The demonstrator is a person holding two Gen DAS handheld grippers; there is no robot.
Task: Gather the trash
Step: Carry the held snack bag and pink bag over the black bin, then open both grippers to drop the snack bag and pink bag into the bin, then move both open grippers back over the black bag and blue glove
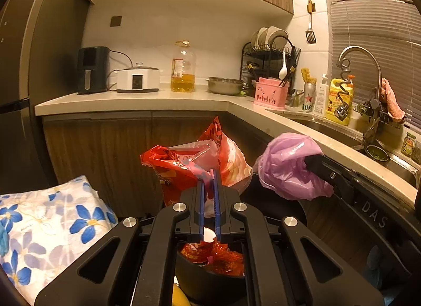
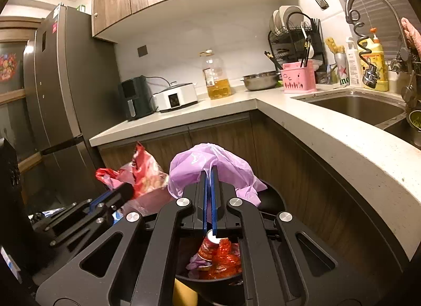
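My left gripper point(image 1: 209, 176) is shut on a crumpled red and pink plastic bag point(image 1: 181, 166), held up in front of the lower cabinets. Beside it, my right gripper point(image 2: 209, 174) is shut on a bunched purple plastic bag point(image 2: 210, 166). In the left wrist view the purple bag point(image 1: 284, 164) hangs at the right from the right gripper point(image 1: 313, 162). In the right wrist view the red bag point(image 2: 144, 174) and left gripper point(image 2: 123, 193) sit at the left. Below both grippers stands a black bin point(image 1: 210, 278) with red wrappers point(image 2: 221, 258) and a can inside.
An L-shaped pale counter point(image 2: 329, 137) wraps around behind and to the right, with a sink point(image 2: 360, 108), an oil bottle point(image 1: 183, 69), a steel bowl point(image 1: 225, 85) and appliances on it. A floral cloth point(image 1: 52, 222) lies at the left, a fridge point(image 2: 60, 90) beyond it.
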